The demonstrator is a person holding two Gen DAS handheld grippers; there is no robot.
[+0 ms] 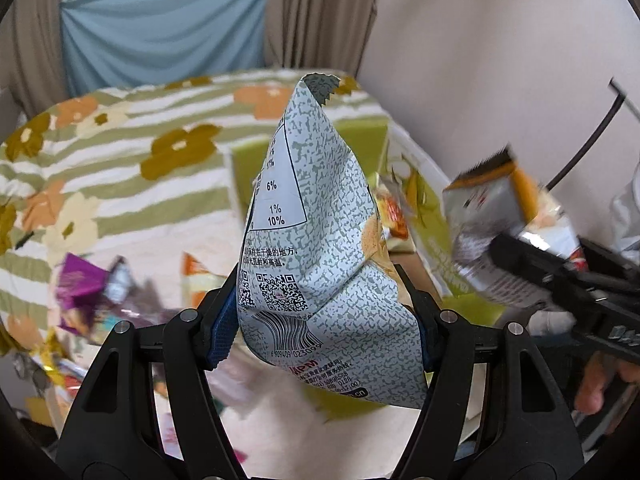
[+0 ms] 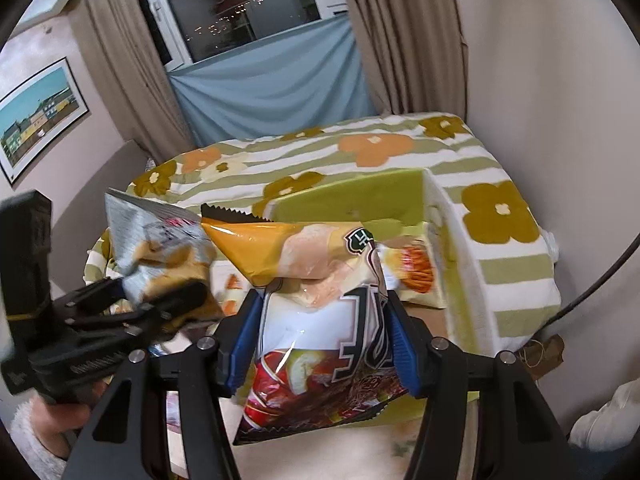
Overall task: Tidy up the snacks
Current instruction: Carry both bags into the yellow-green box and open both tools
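My left gripper (image 1: 326, 320) is shut on a grey-speckled chip bag (image 1: 316, 240) that stands up between the blue pads, its back with barcode facing the camera. My right gripper (image 2: 320, 344) is shut on an orange, white and red snack bag (image 2: 312, 320), held above the bed. Each gripper shows in the other's view: the right one (image 1: 568, 280) with its silver-backed bag (image 1: 492, 216) at the right, the left one (image 2: 120, 320) with the grey bag (image 2: 156, 240) at the left. A green-lined open box (image 2: 352, 204) lies ahead, with a small orange packet (image 2: 416, 268) inside.
The bed has a floral striped cover (image 1: 120, 160). Several loose snack packets, a purple one (image 1: 80, 284) among them, lie at the lower left of the left wrist view. A wall (image 2: 560, 80) stands at the right, curtains (image 2: 260, 88) and a window behind. A black cable (image 2: 600, 276) runs along the wall.
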